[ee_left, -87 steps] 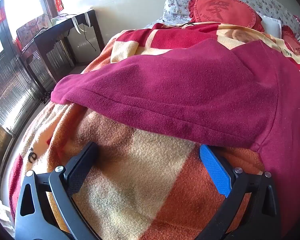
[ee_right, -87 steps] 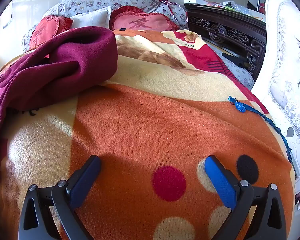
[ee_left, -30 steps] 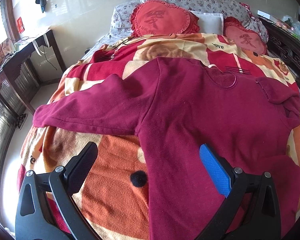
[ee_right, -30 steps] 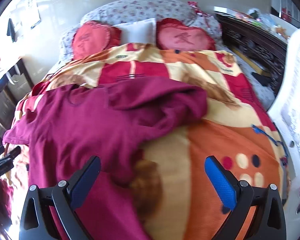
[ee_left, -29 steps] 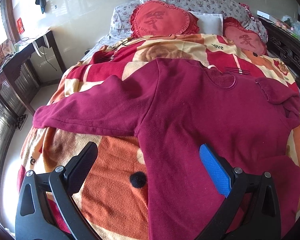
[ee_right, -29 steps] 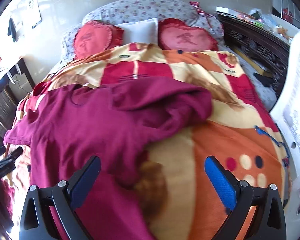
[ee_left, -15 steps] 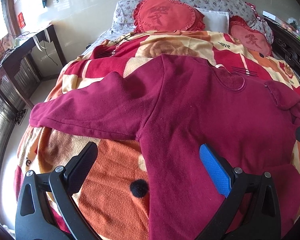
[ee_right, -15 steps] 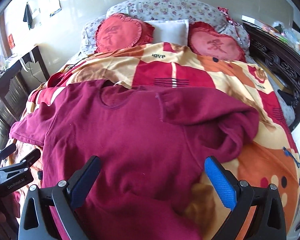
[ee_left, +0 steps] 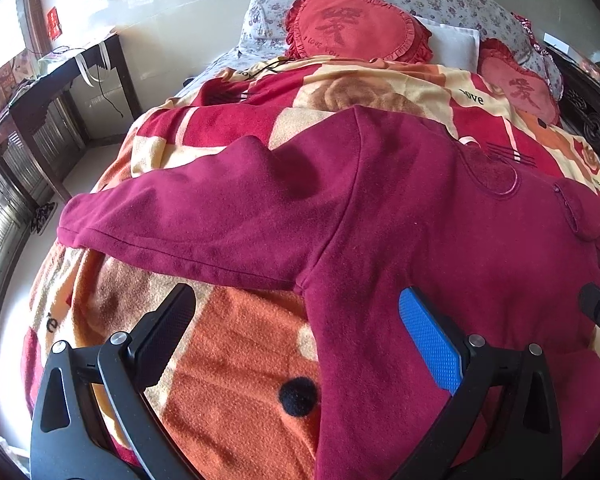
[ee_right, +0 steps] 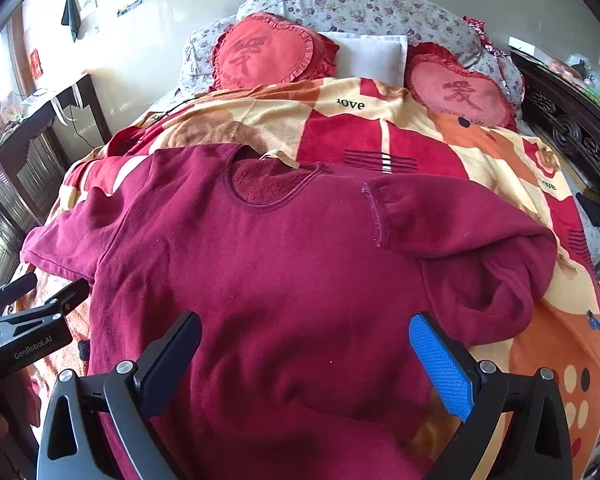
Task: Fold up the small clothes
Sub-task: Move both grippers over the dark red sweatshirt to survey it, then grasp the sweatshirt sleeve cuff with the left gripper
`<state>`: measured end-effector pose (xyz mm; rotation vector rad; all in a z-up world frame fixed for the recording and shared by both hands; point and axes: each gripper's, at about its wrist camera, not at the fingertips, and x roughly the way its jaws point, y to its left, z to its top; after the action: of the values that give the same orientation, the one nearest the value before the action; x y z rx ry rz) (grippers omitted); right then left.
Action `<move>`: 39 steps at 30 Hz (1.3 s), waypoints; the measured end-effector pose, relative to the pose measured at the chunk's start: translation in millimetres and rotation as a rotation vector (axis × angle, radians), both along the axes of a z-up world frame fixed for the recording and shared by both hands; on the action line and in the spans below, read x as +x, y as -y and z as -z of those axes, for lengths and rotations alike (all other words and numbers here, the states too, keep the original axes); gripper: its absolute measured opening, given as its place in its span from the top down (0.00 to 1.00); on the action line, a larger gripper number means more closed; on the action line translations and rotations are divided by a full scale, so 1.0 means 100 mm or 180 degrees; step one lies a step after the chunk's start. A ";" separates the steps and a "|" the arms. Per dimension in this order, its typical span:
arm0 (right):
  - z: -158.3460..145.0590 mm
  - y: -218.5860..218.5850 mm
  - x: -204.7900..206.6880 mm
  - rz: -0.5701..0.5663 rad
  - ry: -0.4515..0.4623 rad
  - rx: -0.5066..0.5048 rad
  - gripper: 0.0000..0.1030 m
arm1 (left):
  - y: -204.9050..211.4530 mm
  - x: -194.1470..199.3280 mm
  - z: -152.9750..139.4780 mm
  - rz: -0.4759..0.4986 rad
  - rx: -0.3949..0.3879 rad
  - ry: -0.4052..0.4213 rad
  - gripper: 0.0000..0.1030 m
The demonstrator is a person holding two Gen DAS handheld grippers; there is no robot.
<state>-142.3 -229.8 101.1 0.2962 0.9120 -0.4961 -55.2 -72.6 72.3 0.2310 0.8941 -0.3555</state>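
on the blanket (ee_right: 420,148), maroon sweatshirt (ee_right: 284,264)

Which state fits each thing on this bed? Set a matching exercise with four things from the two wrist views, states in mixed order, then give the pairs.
Things:
1. maroon sweater
2. sweater's right-hand sleeve
3. white pillow
4. left gripper

States:
A. bunched and folded over
B. open, holding nothing
C. propped between two red heart cushions
D. spread on the blanket, neck hole toward the pillows

Pairs: 1-D, 2-A, 3-C, 4-B
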 end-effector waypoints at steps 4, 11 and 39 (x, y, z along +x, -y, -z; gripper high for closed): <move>0.04 -0.03 0.08 -0.0040 -0.0015 0.0021 0.00 | -0.04 0.08 0.02 -0.0063 -0.0013 -0.0028 0.01; 0.09 -0.08 0.22 -0.0120 -0.0031 0.0042 0.00 | -0.12 0.21 0.04 -0.0148 -0.0024 -0.0071 0.01; 0.28 -0.30 0.70 -0.0423 -0.0148 0.0095 0.00 | -1.64 1.22 0.05 -0.1150 -0.0437 -0.0349 0.01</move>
<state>-72.5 -199.8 73.6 0.2500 0.9782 -0.3682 67.3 91.4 67.7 -0.0785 0.9941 -0.0929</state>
